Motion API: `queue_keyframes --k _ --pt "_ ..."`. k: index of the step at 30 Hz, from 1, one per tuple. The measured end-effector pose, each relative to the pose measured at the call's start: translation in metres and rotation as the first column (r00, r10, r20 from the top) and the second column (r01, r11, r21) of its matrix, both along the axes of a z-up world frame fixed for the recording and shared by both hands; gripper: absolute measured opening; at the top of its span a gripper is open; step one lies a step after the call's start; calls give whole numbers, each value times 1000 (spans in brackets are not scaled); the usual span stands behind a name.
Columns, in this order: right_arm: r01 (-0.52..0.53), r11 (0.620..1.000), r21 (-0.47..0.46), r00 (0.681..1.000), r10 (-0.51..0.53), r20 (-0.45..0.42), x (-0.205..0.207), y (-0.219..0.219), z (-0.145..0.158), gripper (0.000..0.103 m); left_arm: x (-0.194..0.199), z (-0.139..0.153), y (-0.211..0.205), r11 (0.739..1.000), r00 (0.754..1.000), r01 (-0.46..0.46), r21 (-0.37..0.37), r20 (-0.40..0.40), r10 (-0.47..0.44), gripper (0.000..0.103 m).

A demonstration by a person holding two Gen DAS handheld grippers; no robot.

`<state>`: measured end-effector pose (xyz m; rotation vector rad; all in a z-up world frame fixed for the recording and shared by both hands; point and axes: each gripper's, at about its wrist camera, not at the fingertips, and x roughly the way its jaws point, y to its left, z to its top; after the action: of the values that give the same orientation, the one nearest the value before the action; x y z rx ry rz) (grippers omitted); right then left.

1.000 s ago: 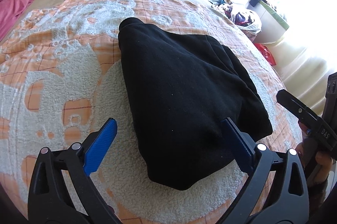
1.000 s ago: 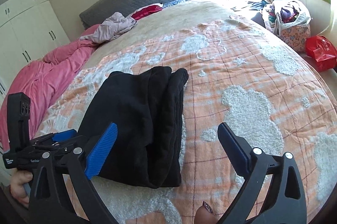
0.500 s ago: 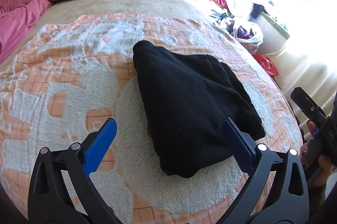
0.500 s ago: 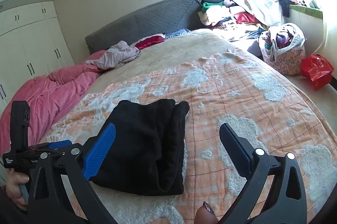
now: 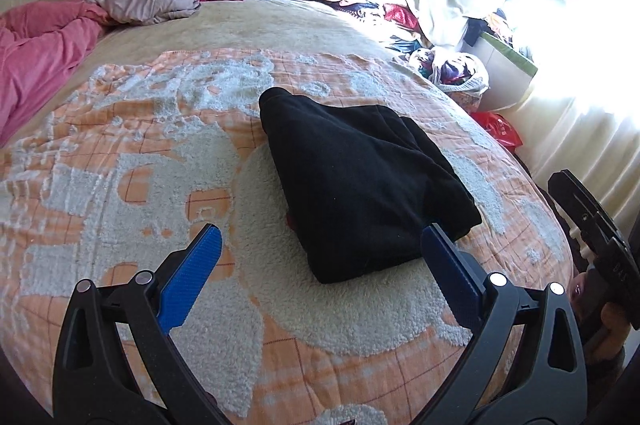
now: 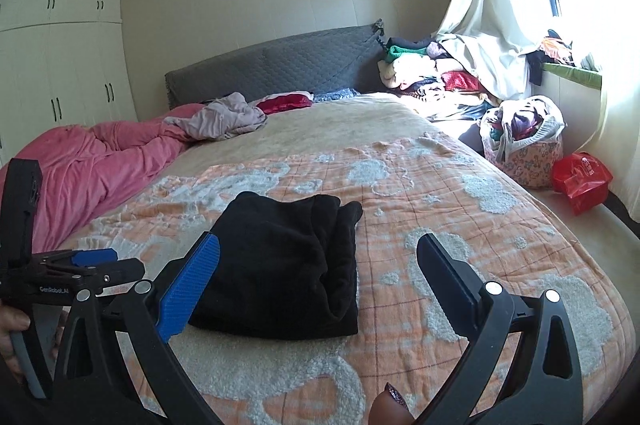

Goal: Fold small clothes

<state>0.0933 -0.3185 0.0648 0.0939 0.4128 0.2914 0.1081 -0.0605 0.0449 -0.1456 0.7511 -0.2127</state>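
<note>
The black fleece garment point(image 5: 360, 185) lies folded into a thick, soft-edged rectangular bundle on the orange-checked blanket point(image 5: 120, 153), over its nubby white pile patch. The left gripper point(image 5: 320, 277) and right gripper point(image 6: 318, 281) both stand wide open and empty, clear of the cloth.

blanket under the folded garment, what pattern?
Orange grid-check blanket with fluffy white patches; clearest in the right wrist view.
</note>
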Motion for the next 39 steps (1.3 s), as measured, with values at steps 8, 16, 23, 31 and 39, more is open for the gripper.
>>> queue_keyframes --k 8,16,23,31,39 --pt "4 1000 -30 1000 -5 -28 -29 8 -13 98 -24 -5 5 1000 1000 0 26 11 0 93" --pt "26 998 -65 997 -31 -76 -51 14 -35 98 -46 -25 18 999 1000 -13 39 -10 14 93" --pt "50 997 -64 991 -57 -121 -71 17 -57 98 -62 -43 23 999 999 -28 45 -31 29 93" --pt "57 996 -71 984 -69 -165 -78 18 -76 98 -72 -56 21 999 999 -22 44 -44 24 93" --pt "42 995 -94 979 -59 -193 -73 28 -86 98 -74 -64 16 998 998 -21 52 -61 24 93"
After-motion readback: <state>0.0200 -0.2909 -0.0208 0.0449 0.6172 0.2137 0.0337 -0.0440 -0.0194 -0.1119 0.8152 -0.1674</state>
